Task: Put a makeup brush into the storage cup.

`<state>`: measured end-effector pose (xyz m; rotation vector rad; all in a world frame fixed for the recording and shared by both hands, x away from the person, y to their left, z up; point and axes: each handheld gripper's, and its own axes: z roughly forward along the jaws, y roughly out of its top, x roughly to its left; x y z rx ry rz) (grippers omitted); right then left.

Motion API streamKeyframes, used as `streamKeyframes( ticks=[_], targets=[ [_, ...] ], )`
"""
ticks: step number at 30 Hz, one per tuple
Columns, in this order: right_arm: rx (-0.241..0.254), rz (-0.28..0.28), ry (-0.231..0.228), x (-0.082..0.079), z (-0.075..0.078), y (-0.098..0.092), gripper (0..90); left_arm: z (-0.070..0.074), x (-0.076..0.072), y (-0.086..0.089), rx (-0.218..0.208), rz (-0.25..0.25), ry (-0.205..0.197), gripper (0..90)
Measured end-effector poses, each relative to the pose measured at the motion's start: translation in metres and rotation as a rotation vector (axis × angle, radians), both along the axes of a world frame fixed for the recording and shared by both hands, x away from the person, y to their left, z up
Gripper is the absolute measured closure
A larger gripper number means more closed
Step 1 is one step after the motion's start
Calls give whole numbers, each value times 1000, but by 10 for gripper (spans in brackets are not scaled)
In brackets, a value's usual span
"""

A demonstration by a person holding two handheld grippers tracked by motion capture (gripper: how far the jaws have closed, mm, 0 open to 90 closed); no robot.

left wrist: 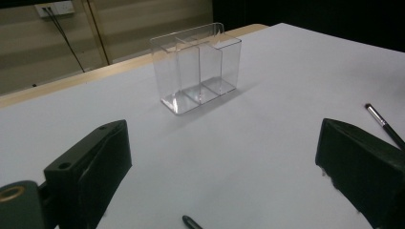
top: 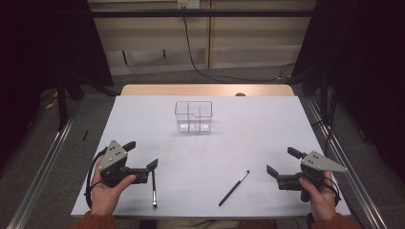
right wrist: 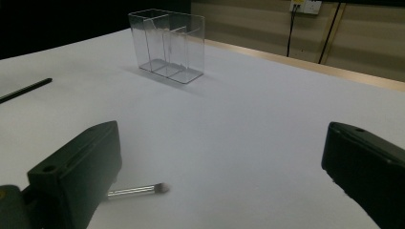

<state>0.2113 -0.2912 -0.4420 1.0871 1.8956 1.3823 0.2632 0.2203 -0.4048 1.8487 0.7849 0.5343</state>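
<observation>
Left claw: the left claw (top: 143, 161) rests low at the near left of the surface (top: 258, 138), held in the person's left hand (top: 107, 191). Its jaws stand wide apart with nothing between them, which suits a start on the brush lying right beside it.

Left brush: a thin dark brush (top: 154, 187) lies flat just to the right of the left claw, running toward the near edge. In the left gripper view its tip (left wrist: 189, 222) shows low between the jaws, so the claw seems lined up over it and not yet closed on it.

Holder: a clear holder (top: 193, 116) stands upright at the middle far part of the surface, well apart from both brushes. Its inner walls divide it into compartments, all empty. It is likely the place where the brushes are meant to go, and its central spot keeps it in reach of either hand.

Right brush: a second brush (top: 234, 188) lies flat at a slant in the near middle, between the two claws and nearer the right one. Its light bristle end (right wrist: 161, 188) shows beside the near jaw in the right gripper view.

Right claw: the right claw (top: 282, 166), in the right hand (top: 321, 194), also gapes wide and empty, pointing inward toward that slanted brush.

Stage: judged from this layout, nothing is picked up yet.
</observation>
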Motion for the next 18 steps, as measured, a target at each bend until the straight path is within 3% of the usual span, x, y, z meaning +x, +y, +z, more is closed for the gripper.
streamKeyframes(
  ticks=[9, 18],
  targets=[
    [-2, 4, 2, 0, 0, 0, 0, 5, 9, -10, -3, -19, 17, 67],
    [-3, 6, 4, 0, 0, 0, 0, 6, 16, -16, 44, -33, 93, 73]
  ],
)
